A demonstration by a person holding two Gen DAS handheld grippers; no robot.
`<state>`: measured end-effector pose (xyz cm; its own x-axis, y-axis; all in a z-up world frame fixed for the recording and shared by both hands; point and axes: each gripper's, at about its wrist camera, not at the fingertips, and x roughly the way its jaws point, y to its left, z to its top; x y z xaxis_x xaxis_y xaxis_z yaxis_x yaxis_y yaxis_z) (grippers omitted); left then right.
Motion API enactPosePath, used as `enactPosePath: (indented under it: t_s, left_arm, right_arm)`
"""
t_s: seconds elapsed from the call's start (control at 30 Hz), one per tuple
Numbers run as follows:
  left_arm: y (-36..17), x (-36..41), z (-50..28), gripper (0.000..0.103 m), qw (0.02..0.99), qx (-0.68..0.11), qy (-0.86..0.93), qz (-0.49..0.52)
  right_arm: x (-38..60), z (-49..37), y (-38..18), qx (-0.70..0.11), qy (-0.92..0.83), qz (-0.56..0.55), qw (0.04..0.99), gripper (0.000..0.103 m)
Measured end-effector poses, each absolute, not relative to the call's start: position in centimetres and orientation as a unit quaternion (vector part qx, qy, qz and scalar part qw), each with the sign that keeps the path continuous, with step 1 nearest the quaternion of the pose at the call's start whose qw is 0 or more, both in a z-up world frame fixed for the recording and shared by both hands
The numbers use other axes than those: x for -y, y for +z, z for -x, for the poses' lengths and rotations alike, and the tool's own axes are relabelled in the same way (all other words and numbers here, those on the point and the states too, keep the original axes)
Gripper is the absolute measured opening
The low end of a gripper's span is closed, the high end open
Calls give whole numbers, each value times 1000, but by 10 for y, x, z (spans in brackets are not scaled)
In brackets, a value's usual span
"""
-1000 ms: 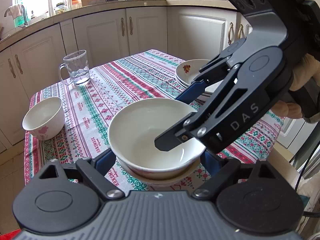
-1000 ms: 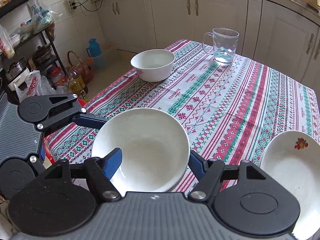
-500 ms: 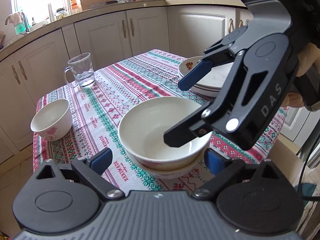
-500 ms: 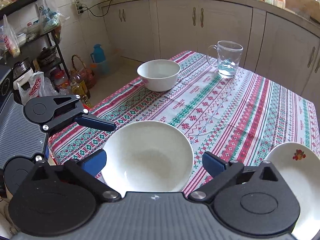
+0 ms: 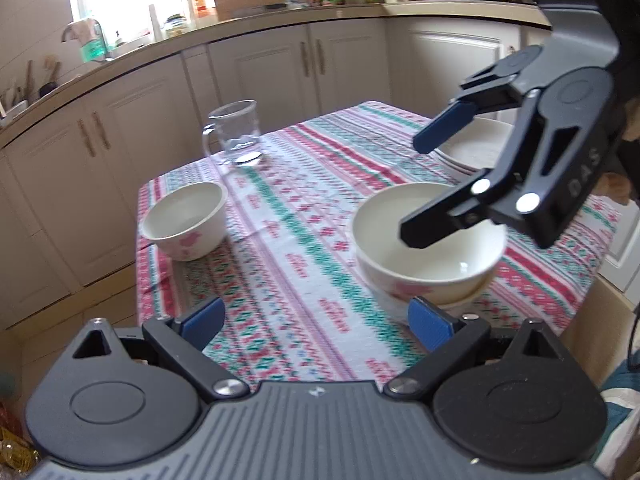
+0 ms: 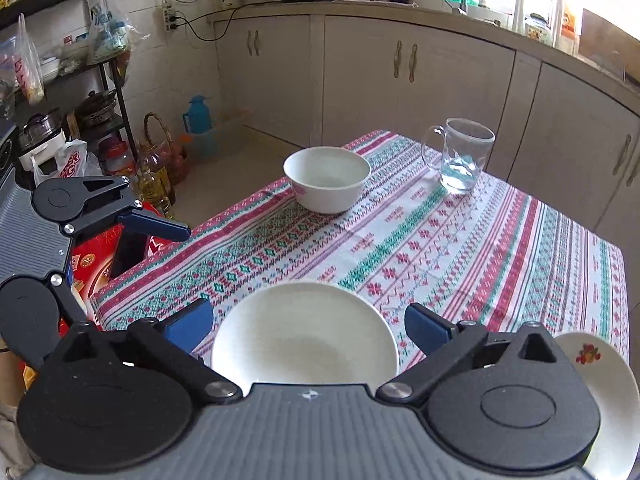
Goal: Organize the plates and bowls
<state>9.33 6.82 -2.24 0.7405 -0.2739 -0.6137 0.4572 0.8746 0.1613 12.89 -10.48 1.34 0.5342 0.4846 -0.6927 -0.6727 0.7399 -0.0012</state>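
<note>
A large white bowl (image 5: 428,252) stands nested in another bowl on the patterned tablecloth (image 5: 296,240); it also shows in the right wrist view (image 6: 304,336). A smaller white bowl (image 5: 184,220) with a pink flower stands near the table's far edge, seen too in the right wrist view (image 6: 327,178). A stack of white plates (image 5: 472,144) lies behind the large bowl, with a fruit-print plate (image 6: 600,376) at the right wrist view's edge. My left gripper (image 5: 316,322) is open and empty, off the bowl. My right gripper (image 6: 308,326) is open and empty above the large bowl.
A glass mug (image 5: 236,134) with a little water stands at the table's far side, also in the right wrist view (image 6: 460,158). White kitchen cabinets (image 5: 304,68) surround the table. A shelf with pots, bottles and a basket (image 6: 156,140) stands on the floor.
Both grippers have drawn back and up from the large bowl. The left gripper has swung left, so the smaller bowl now sits nearer the middle of its view.
</note>
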Motion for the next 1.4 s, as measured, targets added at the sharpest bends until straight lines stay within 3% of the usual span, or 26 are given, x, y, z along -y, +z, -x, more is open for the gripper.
enactPosePath:
  t_s: [0.87, 1.4]
  left_arm:
    - [-44, -120, -176, 98, 935, -301, -140, -122]
    - [-32, -154, -278, 95, 932, -321, -142, -91]
  right_arm:
    - [37, -206, 28, -328, 345, 188, 859, 103]
    - [17, -278, -13, -346, 387, 208, 829, 103]
